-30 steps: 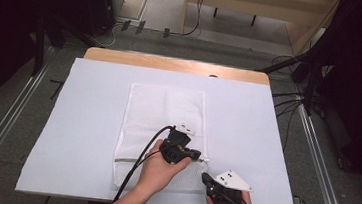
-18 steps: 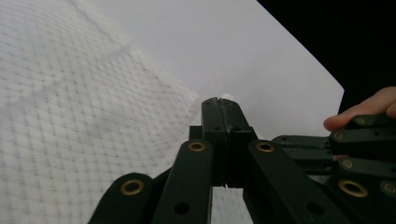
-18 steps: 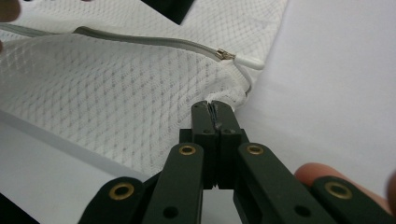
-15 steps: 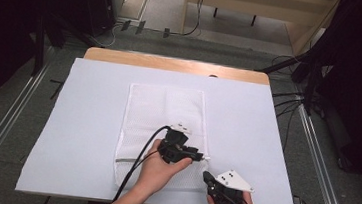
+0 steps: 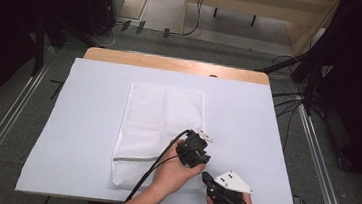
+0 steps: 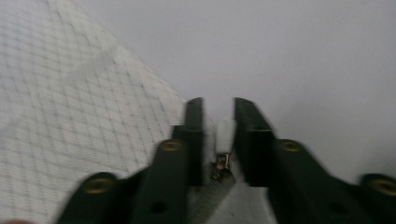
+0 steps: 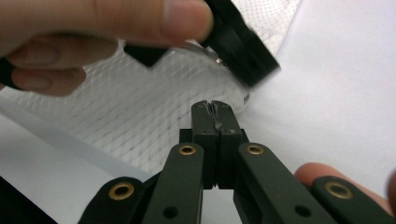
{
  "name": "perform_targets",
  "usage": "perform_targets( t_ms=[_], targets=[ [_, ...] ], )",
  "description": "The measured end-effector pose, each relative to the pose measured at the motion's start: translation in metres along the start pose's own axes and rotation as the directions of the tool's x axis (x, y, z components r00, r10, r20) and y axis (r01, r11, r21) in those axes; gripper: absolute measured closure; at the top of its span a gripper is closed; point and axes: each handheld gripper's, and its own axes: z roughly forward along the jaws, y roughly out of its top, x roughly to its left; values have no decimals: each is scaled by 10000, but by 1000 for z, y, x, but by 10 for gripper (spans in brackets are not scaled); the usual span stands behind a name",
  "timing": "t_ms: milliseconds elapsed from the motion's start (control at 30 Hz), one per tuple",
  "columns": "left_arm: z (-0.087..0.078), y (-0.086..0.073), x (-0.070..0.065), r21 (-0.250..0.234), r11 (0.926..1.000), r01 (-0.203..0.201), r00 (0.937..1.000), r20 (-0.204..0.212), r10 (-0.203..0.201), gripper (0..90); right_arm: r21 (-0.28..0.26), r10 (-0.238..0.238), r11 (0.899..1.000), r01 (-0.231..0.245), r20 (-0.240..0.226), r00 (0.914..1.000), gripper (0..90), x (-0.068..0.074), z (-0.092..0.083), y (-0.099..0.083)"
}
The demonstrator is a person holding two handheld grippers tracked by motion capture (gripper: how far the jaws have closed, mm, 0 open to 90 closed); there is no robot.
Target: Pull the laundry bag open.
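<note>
On the white-covered surface [image 5: 81, 122] a white mesh bag [image 5: 159, 125] lies flat near the middle, its grey zipper [image 5: 136, 159] running across the near end. At the bag's near right corner, the left hand-held gripper [image 5: 203, 157] has its jaws slightly parted around the white zipper pull [image 6: 225, 134]; whether they pinch it is unclear. Just beside it, the right hand-held gripper [image 5: 207, 176] has its jaws pressed together at the mesh edge.

White sheet [image 5: 91, 123] over wooden table [image 5: 172, 63]

Mesh bag [image 5: 158, 130] mid-table — bare white sheet [image 5: 86, 123] all round
</note>
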Motion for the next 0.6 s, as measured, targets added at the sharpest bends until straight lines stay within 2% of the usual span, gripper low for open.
perform_targets(
  t_ms=[67,167,333,500,533,600],
  targets=[
    [-8,0,5,-397,9990,199,9987,471,-180,821,37,3,10000,-3,-24,10000,900,0,0,0],
    [-18,-1,10,-980,9935,581,9955,808,-502,827,86,-2,10000,2,-11,10000,900,1,2,0],
    [-27,-10,18,-1359,9864,928,9893,1242,-759,852,86,71,9999,-71,37,10000,900,0,1,0],
    [-34,-24,23,-1978,9705,1378,9821,1541,-1080,872,92,133,9999,-133,18,9999,900,-1,1,0],
    [-35,-27,25,-2029,9686,1440,9822,1486,-1149,873,87,131,9999,-131,-13,9999,900,-1,1,0],
    [-37,-33,28,-2324,9580,1679,9769,1694,-1302,873,-32,211,9998,-211,-82,9997,900,0,-1,1]
  ],
)
